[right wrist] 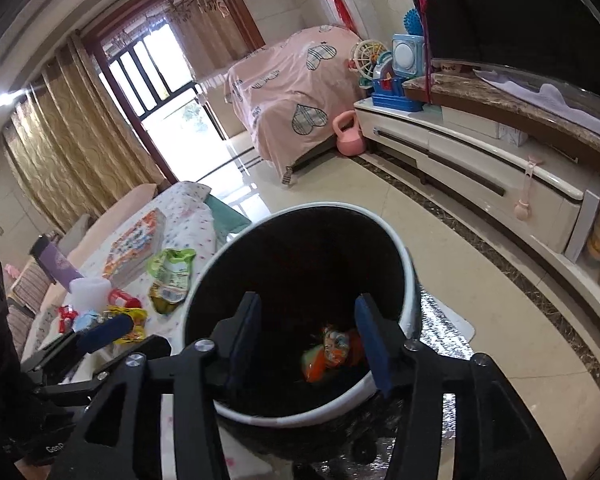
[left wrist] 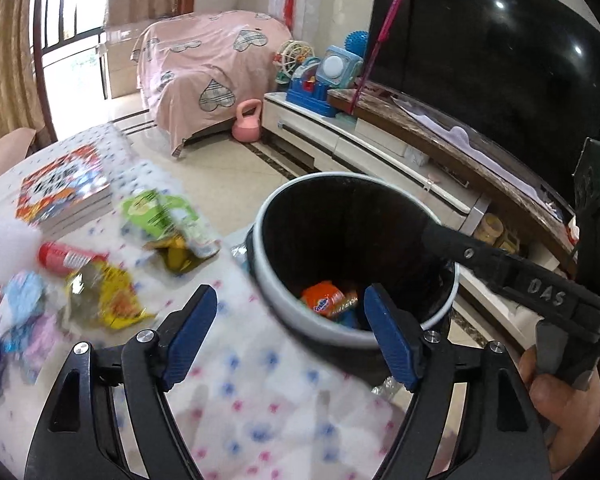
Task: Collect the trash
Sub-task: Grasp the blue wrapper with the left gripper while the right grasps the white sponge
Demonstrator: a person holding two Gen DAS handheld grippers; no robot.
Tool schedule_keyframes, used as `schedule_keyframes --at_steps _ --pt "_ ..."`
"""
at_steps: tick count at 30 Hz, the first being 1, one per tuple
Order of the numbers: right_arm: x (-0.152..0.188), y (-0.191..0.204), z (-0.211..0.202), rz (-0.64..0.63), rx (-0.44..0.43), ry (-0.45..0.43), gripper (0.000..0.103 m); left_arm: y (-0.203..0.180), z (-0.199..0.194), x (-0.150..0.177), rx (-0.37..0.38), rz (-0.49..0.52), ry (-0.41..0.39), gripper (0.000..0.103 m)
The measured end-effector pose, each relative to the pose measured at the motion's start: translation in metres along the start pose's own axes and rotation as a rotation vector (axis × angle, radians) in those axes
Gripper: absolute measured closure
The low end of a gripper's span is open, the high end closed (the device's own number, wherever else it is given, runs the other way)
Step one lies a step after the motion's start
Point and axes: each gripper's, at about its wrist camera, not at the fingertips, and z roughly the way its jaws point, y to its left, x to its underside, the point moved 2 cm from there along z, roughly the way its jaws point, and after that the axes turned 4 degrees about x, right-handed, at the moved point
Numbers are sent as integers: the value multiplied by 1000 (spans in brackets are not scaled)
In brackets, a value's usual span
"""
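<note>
Both claws gape wide and empty: right claw (right wrist: pixel 308 332) above the trash bin (right wrist: pixel 404 264) holding orange wrappers (right wrist: pixel 324 354), left claw (left wrist: pixel 290 338) beside littered tabletop (left wrist: pixel 236 400)

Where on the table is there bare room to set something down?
Bare cloth lies between the left gripper and the bin, below the yellow wrapper. Crowded: left side, around the red tube and green packet.

Both grippers, left gripper (left wrist: pixel 290 336) and right gripper (right wrist: pixel 308 338), are built from black linkage arms, silver screws and blue ribbed pads (left wrist: pixel 392 344). "DAS" is embossed on one arm.
</note>
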Motion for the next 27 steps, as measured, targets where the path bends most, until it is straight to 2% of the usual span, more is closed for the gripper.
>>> schedule_keyframes --at_steps 4,7,18,27 --pt "9 14 -12 -2 -28 -24 18 16 -20 18 -18 -30 -5 24" --pt "21 29 -18 -12 -46 -30 14 33 -38 34 -43 -65 -17 23" --pt "70 88 -19 -29 -129 44 11 99 -91 88 -137 -190 -41 23" --pt "102 151 -14 -105 -195 102 11 148 -123 121 -198 -277 -61 23"
